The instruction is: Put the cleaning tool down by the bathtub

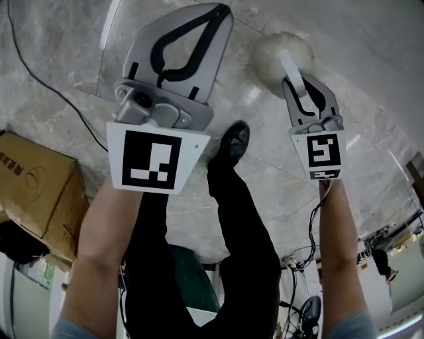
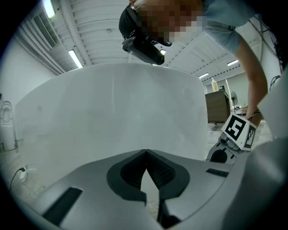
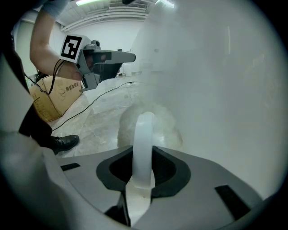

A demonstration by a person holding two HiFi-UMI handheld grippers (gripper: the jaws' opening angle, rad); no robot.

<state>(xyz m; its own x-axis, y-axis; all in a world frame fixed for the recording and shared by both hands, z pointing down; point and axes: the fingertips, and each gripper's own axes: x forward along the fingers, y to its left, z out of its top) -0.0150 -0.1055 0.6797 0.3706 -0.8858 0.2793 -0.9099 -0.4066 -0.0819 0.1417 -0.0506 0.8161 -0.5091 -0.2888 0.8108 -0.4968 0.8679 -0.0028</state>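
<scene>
Firmly clasped in the right gripper (image 1: 301, 83), the white fluffy-headed brush (image 1: 281, 56) pointed down, just beside the white bathtub (image 3: 216, 81). The left gripper (image 1: 218, 12) was closed, empty.

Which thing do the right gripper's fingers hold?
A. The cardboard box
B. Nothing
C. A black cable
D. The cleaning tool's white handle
D: the right gripper view shows the right gripper shut on the white handle of the cleaning tool, its fluffy head beyond the fingers.
</scene>
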